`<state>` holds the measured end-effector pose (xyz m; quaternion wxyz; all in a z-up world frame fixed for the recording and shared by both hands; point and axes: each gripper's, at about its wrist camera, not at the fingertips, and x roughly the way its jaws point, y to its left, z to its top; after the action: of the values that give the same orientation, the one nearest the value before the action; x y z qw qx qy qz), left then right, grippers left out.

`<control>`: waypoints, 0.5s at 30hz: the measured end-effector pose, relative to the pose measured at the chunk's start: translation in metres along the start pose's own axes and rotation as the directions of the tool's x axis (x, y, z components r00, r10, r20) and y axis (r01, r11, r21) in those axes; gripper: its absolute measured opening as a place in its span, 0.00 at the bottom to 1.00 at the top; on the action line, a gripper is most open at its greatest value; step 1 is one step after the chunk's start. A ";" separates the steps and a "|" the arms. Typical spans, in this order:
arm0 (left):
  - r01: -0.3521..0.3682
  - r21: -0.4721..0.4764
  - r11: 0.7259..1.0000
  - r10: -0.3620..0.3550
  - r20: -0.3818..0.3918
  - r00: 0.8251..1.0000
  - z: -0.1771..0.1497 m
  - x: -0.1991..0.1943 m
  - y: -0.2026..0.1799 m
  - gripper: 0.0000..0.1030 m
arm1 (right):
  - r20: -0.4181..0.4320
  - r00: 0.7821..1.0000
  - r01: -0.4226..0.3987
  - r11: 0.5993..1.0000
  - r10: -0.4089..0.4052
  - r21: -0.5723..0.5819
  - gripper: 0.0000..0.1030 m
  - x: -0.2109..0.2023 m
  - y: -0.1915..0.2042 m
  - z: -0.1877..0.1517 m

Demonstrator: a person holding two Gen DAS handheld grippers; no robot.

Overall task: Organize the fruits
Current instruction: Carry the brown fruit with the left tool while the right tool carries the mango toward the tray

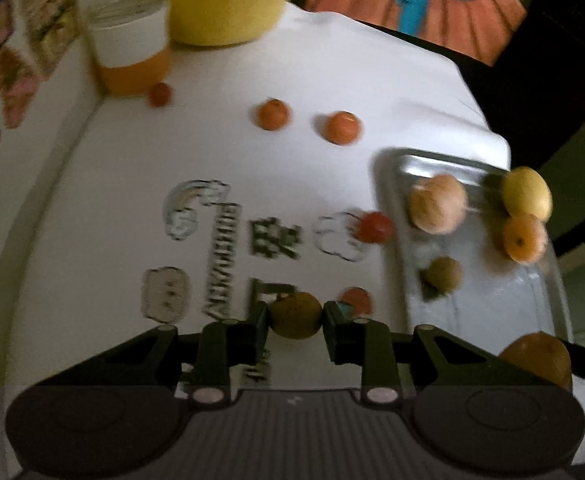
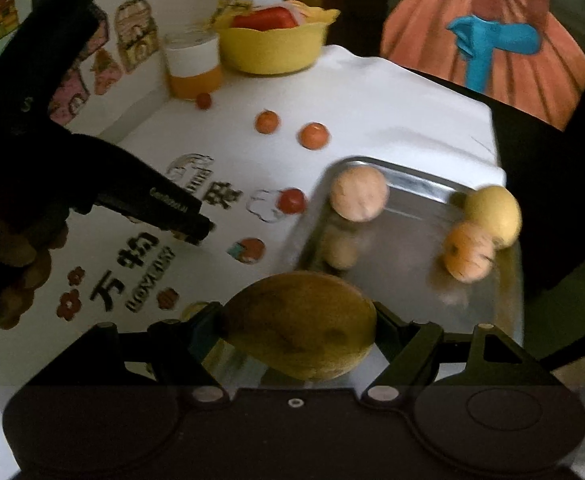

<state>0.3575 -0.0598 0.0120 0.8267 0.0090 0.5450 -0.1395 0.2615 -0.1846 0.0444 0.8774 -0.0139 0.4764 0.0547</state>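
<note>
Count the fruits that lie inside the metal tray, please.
4. In the metal tray: a pale round fruit at the far left corner, a yellow fruit at the far right, an orange fruit beside it, and a small brownish fruit near the left wall.

Home dining corner, white printed tablecloth [image 2: 392, 92], yellow bowl [image 2: 272, 46], cartoon wall stickers [image 2: 132, 32]

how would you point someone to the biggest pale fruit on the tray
Find the metal tray at the right side of the white table. In its far left corner sits a round peach-pink fruit. It is paler and bigger than the small tan one nearer, and apart from the yellow-orange pair opposite.
</note>
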 end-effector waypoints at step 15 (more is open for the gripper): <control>0.096 0.158 0.983 -0.092 -0.031 0.995 -0.006 0.010 -0.079 0.32 | -0.034 0.994 0.106 0.990 -0.104 0.087 0.77 -0.010 -0.049 -0.032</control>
<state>0.3371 -0.1365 0.0112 0.8094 0.0510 0.5417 -0.2213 0.2344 -0.2363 0.0341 0.8718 -0.0007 0.4896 -0.0131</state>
